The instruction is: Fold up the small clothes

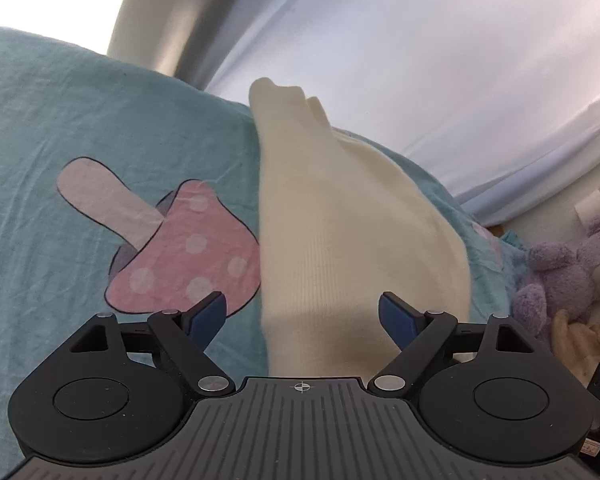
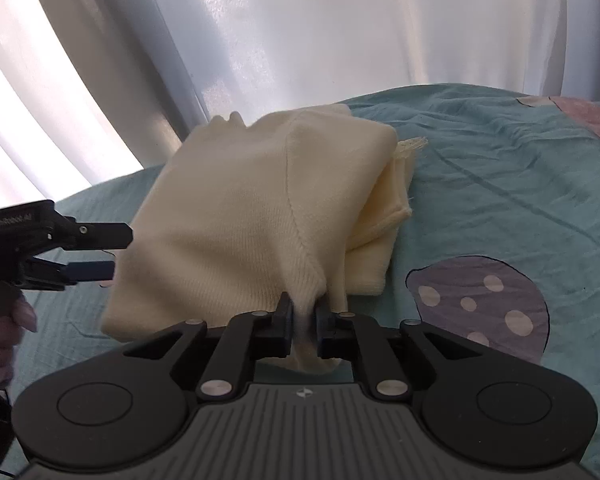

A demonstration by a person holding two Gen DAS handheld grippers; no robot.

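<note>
A cream knit garment lies partly folded on a teal bedsheet. My right gripper is shut on the garment's near edge and lifts that fold. My left gripper is open, its blue pads on either side of the cream garment without pinching it. In the right wrist view the left gripper shows open at the garment's left edge.
The teal sheet has pink mushroom prints and a purple one. A purple teddy bear and a cream plush sit at the bed's right. White curtains hang behind the bed.
</note>
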